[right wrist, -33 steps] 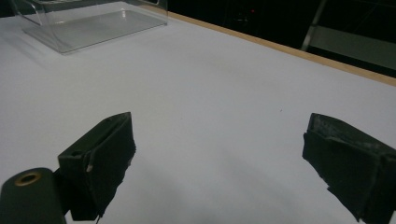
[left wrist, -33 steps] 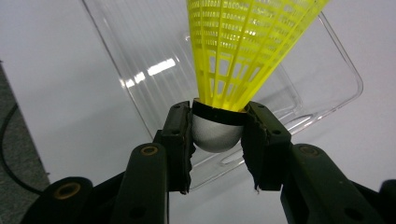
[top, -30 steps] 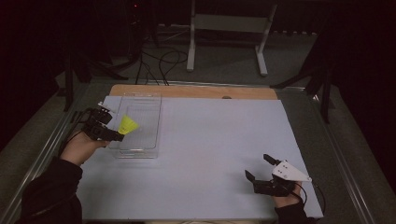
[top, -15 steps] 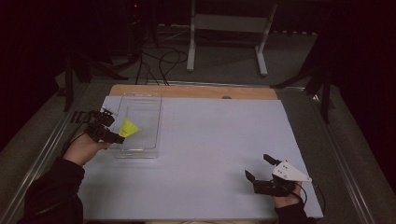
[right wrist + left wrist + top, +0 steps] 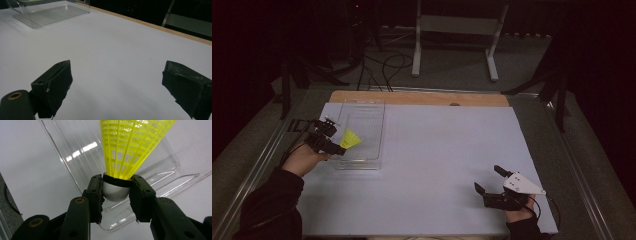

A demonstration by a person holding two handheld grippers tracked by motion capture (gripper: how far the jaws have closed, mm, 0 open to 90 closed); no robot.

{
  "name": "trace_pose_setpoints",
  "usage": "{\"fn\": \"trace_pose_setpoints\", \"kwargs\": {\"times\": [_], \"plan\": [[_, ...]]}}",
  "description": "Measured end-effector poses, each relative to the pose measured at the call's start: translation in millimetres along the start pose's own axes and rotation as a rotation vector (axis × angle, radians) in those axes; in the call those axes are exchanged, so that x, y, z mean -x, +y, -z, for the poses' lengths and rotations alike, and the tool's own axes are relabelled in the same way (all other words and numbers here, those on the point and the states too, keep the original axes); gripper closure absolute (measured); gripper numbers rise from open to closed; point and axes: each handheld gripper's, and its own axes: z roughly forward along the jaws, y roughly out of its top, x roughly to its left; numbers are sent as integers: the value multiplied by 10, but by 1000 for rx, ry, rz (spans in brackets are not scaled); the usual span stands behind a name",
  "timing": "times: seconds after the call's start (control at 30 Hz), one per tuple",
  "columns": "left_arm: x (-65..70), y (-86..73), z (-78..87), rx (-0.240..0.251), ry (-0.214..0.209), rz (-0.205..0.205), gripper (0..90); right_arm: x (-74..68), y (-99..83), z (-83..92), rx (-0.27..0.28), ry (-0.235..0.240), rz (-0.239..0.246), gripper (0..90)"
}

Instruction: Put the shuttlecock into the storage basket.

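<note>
High view: at the left of the frame the left gripper (image 5: 333,143) holds a yellow shuttlecock (image 5: 350,139) over the clear plastic tray (image 5: 364,162). Left gripper view has its jaws clamped on the shuttlecock's rounded grey base (the yellow skirt fans toward the top of the frame). At lower right the right gripper (image 5: 490,179) rests on the white surface (image 5: 437,145), jaws wide apart, nothing between them.
</note>
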Motion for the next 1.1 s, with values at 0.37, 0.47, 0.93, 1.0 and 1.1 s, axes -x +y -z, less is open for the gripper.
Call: {"fn": "trace_pose_setpoints", "kwargs": {"times": [0.37,0.47,0.93,1.0,1.1], "plan": [[-7,-12,-41,-20,0,-32,640,-2,-1,-2,-2,3,-1,90],[-5,-18,-64,-28,-2,-29,640,-1,-2,-2,-3,3,-1,90],[16,47,-27,-19,12,-15,559,-1,-1,1,-2,2,-2,90],[25,57,-12,-21,10,-11,506,1,0,2,0,2,1,90],[45,70,6,-9,13,-5,397,0,0,2,-1,2,2,90]]}}
